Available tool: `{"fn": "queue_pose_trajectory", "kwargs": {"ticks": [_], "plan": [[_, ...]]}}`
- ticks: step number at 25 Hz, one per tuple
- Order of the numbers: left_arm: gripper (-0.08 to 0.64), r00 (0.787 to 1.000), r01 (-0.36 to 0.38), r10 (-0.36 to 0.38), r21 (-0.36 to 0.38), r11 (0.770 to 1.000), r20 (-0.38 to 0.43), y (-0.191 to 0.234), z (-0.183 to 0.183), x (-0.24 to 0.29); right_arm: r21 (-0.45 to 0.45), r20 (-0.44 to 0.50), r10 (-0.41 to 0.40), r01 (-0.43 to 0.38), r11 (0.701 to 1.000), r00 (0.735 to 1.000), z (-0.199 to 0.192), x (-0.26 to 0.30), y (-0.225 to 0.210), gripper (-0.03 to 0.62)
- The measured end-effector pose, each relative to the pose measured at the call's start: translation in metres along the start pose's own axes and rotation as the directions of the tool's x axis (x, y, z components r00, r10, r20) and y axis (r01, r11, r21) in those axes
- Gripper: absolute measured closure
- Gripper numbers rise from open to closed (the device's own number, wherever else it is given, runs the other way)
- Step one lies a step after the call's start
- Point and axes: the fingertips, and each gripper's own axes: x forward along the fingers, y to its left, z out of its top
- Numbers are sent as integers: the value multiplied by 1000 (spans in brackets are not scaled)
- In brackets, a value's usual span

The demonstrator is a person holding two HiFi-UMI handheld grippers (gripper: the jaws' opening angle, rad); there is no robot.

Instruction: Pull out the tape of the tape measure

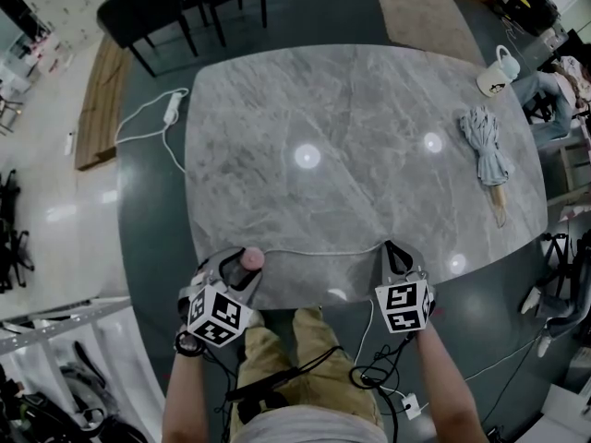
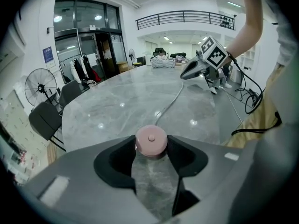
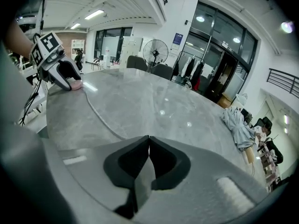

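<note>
A small round pink tape measure (image 1: 251,258) sits at the marble table's (image 1: 369,137) front left edge, between the fingers of my left gripper (image 1: 246,266), which is closed on its sides. In the left gripper view the pink case (image 2: 151,140) fills the gap of the left gripper (image 2: 151,147). A thin white tape (image 1: 323,252) runs from the case along the front edge to my right gripper (image 1: 395,249), whose jaws are shut on the tape's end. In the right gripper view the right gripper (image 3: 148,139) is pressed together, and the tape (image 3: 100,118) curves away to the left gripper (image 3: 71,84).
A folded grey umbrella (image 1: 487,150) lies at the table's right side, with a white mug (image 1: 499,70) beyond it. Black chairs (image 1: 148,7) stand at the far side. A white power strip and cord (image 1: 171,107) lie on the floor to the left.
</note>
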Motion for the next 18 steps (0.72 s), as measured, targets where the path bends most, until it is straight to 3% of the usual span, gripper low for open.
{"fn": "queue_pose_trajectory", "kwargs": {"ticks": [5, 18], "plan": [[327, 1000, 8, -8, -12, 1000, 3, 0, -1, 1, -20, -47, 2, -3, 1000, 999, -9, 6, 4, 583], [325, 1000, -8, 9, -48, 999, 8, 1, -2, 0, 8, -59, -8, 8, 1000, 998, -11, 9, 1, 578]]}}
